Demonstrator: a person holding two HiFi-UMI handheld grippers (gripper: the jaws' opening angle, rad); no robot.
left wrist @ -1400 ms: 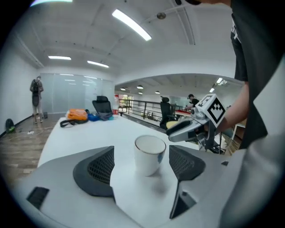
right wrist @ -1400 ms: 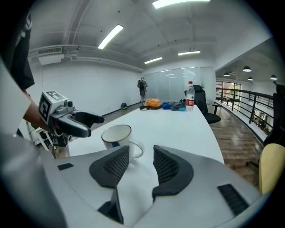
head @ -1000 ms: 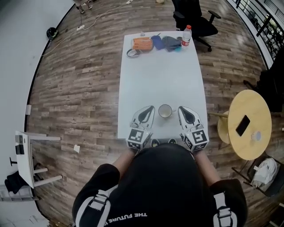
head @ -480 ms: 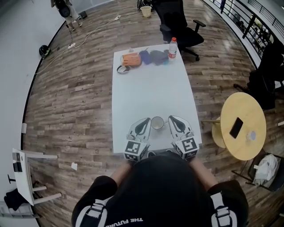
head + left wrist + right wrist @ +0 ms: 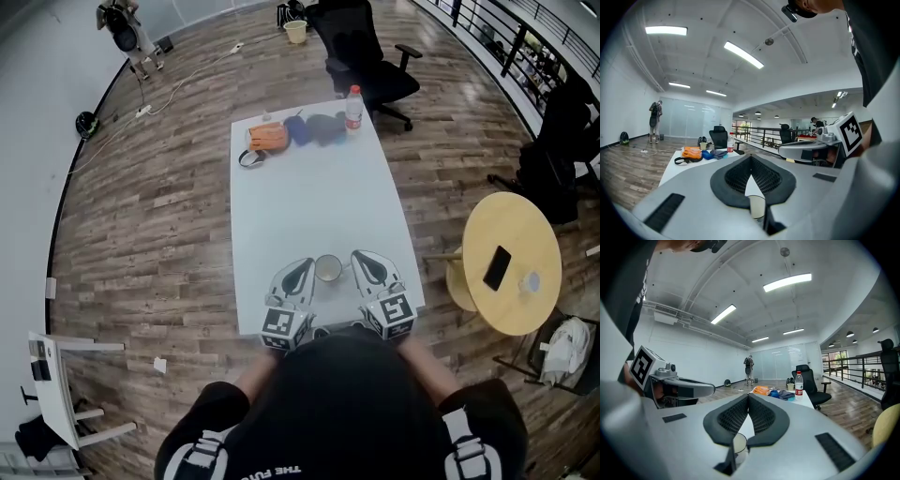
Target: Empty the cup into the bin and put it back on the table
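A white paper cup stands upright near the front edge of the white table. My left gripper lies on the table just left of the cup, jaws shut and holding nothing. To the cup's right, my right gripper rests the same way, shut and holding nothing. In the left gripper view the shut jaws point down the table, and the cup shows low beside them. The right gripper view shows its shut jaws with the cup at the lower left. A small pale bin stands on the floor beyond the table.
At the table's far end lie an orange pouch, blue and grey cloths and a water bottle. A black office chair stands behind it. A round wooden table with a phone is at the right.
The head view has shifted, so the table sits lower and more far floor shows. Both grippers and the cup keep their places relative to each other.
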